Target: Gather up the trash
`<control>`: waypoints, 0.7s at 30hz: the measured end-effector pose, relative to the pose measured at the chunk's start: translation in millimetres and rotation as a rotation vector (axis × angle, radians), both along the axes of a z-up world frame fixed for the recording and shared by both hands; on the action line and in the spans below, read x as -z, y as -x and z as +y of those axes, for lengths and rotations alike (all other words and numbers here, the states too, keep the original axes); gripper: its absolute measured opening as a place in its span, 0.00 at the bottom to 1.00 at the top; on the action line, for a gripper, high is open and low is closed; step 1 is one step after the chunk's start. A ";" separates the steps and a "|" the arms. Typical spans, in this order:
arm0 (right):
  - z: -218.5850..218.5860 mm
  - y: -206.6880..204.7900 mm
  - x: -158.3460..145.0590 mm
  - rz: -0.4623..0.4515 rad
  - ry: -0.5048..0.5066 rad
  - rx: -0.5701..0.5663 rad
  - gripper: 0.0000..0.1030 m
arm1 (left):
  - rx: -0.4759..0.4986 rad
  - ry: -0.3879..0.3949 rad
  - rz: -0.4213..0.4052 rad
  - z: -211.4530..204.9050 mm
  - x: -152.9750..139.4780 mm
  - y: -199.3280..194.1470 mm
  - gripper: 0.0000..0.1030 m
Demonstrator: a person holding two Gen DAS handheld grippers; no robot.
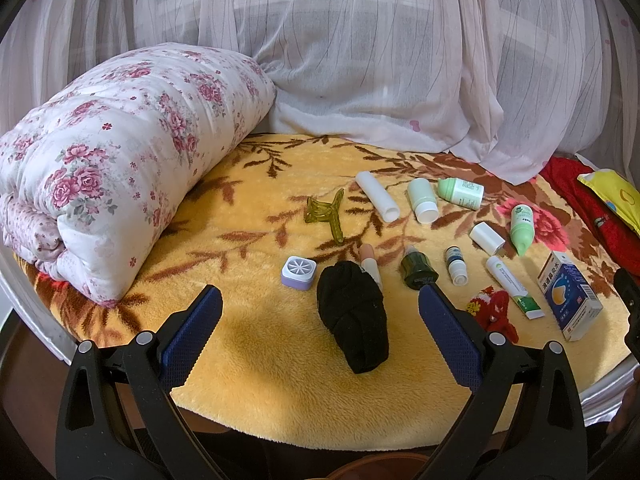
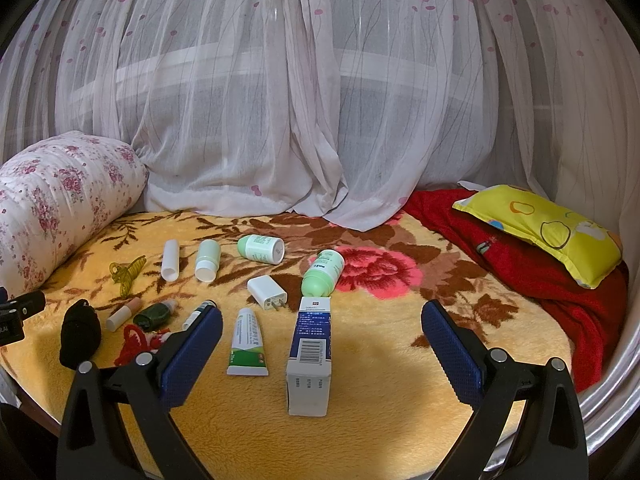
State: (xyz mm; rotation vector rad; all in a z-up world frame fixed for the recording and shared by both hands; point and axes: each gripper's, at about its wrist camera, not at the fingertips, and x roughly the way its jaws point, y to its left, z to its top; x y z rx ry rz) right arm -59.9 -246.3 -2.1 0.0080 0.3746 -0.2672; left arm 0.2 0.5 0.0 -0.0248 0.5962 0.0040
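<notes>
While both tongs hang over the near edge of the bed, neither grips anything. Left tongs [image 1: 320,320] stand wide apart, with a black sock [image 1: 354,316] lying on the blanket [image 1: 256,344] between their fingers, touching neither. Just beyond the sock lie a lilac case [image 1: 298,273], a lip balm [image 1: 370,262] and a dark green bottle [image 1: 417,270]; farther off sits a green clip [image 1: 328,214]. Beside the right finger of these tongs lies a red knit [image 1: 492,312], then a tube [image 1: 514,286] and a box [image 1: 570,294]. A floral quilt [image 1: 120,160] is rolled up far to their left.

Right tongs [image 2: 322,356] are likewise wide apart. The box [image 2: 312,354] lies lengthwise between their fingers, nearer the left one, with the tube [image 2: 248,340] beside it. Ahead of them lie a charger [image 2: 267,292] and a pale green bottle [image 2: 323,273]. Far right, a yellow pillow [image 2: 540,232] rests on a red cloth [image 2: 540,280].
</notes>
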 end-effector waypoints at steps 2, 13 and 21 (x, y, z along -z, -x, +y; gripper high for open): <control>0.1 0.1 -0.1 0.000 0.000 0.000 0.95 | 0.000 -0.001 0.000 -0.1 0.0 0.0 0.93; 0.8 1.0 -0.5 0.001 0.000 0.000 0.95 | 0.000 0.000 0.000 0.2 0.0 0.0 0.93; 1.6 1.3 -0.3 0.004 0.001 -0.003 0.95 | 0.000 0.000 0.000 0.1 0.0 0.0 0.93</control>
